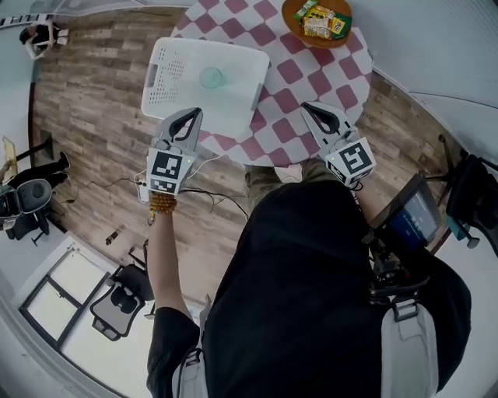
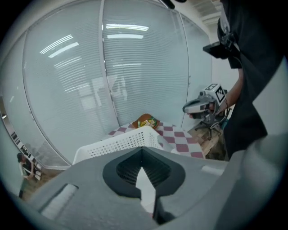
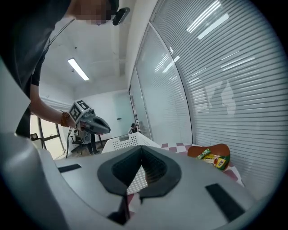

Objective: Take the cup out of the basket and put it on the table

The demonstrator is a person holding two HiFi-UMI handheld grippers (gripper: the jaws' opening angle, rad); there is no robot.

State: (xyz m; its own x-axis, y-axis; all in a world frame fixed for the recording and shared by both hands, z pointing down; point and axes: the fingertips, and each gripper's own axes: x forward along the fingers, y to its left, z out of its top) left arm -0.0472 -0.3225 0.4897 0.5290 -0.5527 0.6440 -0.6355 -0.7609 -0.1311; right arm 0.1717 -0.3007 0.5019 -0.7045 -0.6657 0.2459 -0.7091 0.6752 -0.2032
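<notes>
Pale cup (image 1: 211,77) inside white basket (image 1: 165,82) on checked worktop (image 1: 299,74); left gripper (image 1: 194,113) and right gripper (image 1: 310,107) short of it, fingers pressed together, empty; best spread one pair first, then lower around the cup wall.

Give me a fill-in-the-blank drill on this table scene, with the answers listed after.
1. The clear cup stands inside the white ____.
2. The snack packets lie in an orange ____.
3. The tablecloth is ____ in red and white.
4. The left gripper and the right gripper both have their jaws ____, holding nothing.

Missing words: basket; bowl; checkered; shut.
</notes>
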